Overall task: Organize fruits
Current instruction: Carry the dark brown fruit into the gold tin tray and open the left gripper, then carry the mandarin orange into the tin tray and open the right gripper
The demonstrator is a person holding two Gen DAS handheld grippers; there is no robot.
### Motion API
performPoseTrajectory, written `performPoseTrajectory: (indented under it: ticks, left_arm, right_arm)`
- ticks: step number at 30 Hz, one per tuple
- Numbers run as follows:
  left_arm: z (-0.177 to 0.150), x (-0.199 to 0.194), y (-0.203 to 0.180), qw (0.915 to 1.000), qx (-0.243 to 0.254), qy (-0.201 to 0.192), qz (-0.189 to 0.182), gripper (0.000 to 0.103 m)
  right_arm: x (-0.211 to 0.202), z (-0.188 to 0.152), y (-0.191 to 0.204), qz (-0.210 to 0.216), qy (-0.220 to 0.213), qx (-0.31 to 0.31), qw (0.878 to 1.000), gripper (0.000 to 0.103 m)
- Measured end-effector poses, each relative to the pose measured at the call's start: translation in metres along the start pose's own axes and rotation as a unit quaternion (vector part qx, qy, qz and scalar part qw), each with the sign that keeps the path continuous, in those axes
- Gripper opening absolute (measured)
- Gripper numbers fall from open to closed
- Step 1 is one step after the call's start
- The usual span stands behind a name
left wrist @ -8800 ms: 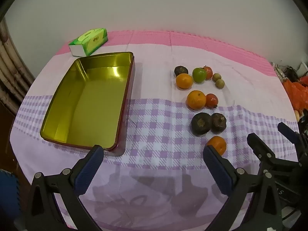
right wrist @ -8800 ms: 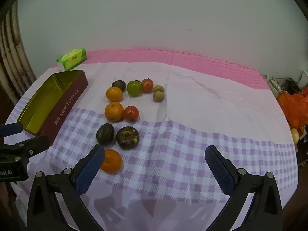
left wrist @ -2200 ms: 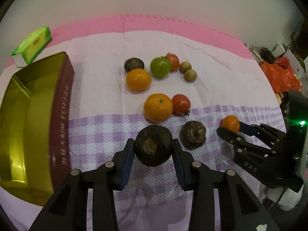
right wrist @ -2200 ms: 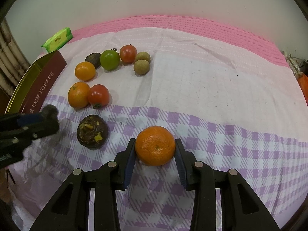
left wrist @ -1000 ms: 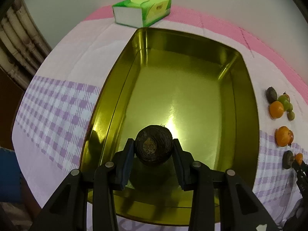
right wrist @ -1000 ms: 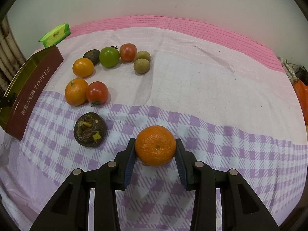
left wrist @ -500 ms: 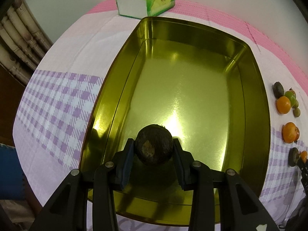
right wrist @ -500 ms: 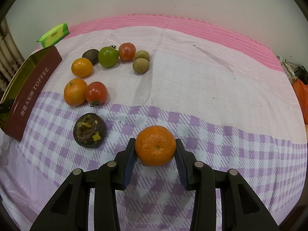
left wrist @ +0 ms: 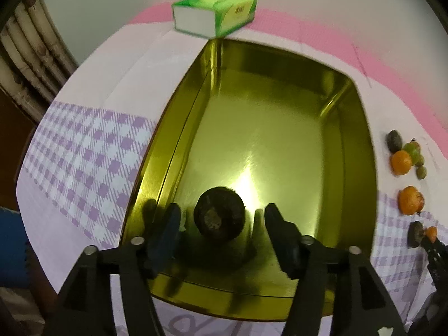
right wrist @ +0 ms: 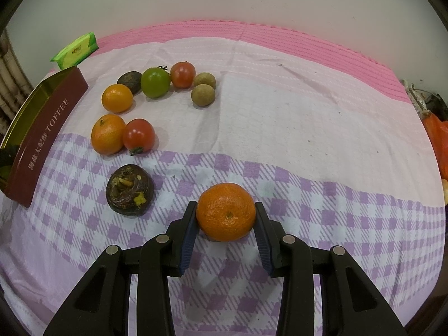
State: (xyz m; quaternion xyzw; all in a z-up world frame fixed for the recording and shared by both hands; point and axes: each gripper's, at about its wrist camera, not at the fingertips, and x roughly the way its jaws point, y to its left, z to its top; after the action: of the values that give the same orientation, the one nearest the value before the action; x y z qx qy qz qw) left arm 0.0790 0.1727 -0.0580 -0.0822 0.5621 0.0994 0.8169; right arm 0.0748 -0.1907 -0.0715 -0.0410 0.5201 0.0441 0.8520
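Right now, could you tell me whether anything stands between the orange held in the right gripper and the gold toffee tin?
Partly: the dark round fruit lies between the orange and the tin.

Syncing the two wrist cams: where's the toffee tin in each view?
Left wrist: tin fills the centre, gold inside up, a dark fruit in it between the left gripper's just-opened jaws.
Right wrist: tin at the left edge, maroon "TOFFEE" side showing, inside mostly hidden.
Shared landmark: green tissue pack on the table beyond the tin's far end.
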Motion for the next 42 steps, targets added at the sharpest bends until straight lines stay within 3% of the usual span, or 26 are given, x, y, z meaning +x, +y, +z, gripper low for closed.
performPoseTrajectory:
  ticks: [9, 13, 23, 29, 35, 42]
  left_arm:
    - [0.005, -0.041, 0.01, 0.9972, -0.011, -0.072, -0.017, 0.085]
    - [0.005, -0.057, 0.019, 0.9944, -0.031, -0.101, -0.004, 0.096]
    - [-0.014, -0.078, 0.078, 0.9864, -0.118, -0.114, 0.012, 0.102]
    - [-0.015, -0.071, 0.1, 0.9781, -0.167, -0.111, 0.053, 0.102]
    - [-0.014, -0.07, 0.097, 0.9794, -0.162, -0.114, 0.038, 0.102]
    - [-0.014, -0.068, 0.097, 0.9802, -0.16, -0.112, 0.032, 0.102]
  right_arm:
    - [-0.021, 0.009, 0.007, -0.016, -0.019, -0.012, 1.0, 0.04]
    - [-0.039, 0.029, 0.028, 0.003, -0.043, -0.035, 0.998, 0.04]
    - [-0.055, 0.07, 0.137, 0.146, -0.05, -0.115, 0.981, 0.04]
    - [-0.052, 0.079, 0.214, 0.172, -0.051, -0.185, 0.966, 0.04]
    - [-0.032, 0.083, 0.265, 0.18, -0.031, -0.226, 0.957, 0.04]
    - [-0.005, 0.081, 0.286, 0.169, -0.002, -0.246, 0.954, 0.04]
